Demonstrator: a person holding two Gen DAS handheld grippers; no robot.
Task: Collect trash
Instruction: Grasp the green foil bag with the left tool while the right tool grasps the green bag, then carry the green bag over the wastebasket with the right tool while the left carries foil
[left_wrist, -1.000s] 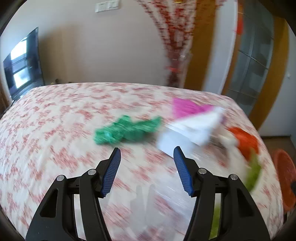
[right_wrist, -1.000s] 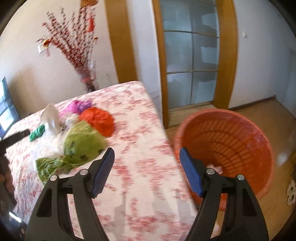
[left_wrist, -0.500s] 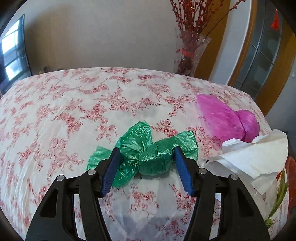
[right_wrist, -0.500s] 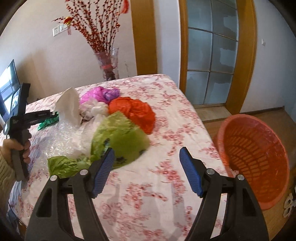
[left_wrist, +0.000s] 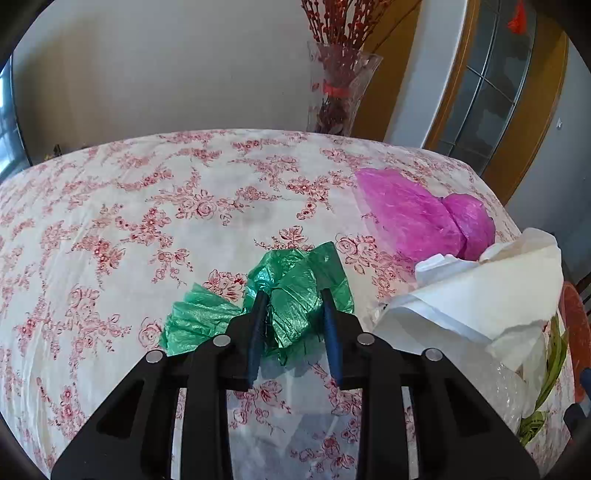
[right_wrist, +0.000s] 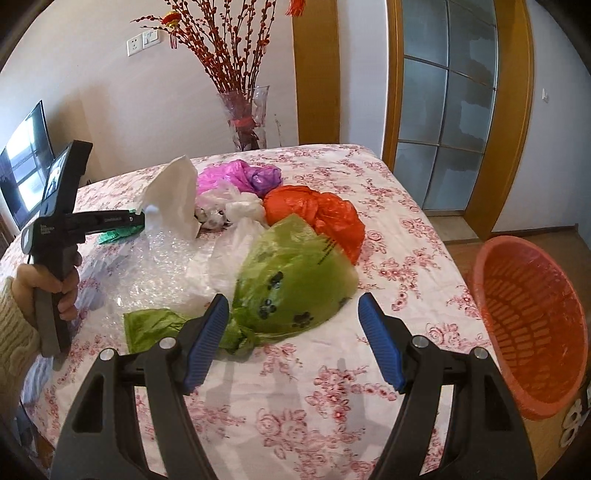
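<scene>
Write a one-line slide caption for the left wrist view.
Left gripper closed on a crumpled green bag on the floral tablecloth, magenta bag beyond.

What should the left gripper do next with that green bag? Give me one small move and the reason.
Probably lift straight up a little. The left gripper has its fingers pressed into the dark green bag, which is bunched between them and still lies on the tablecloth. A short lift would show whether the grip holds before carrying it to the orange basket beside the table.

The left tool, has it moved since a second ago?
Yes. The left tool has moved forward across the flowered tablecloth toward the vase, and its fingers have closed around the green bag.
</scene>
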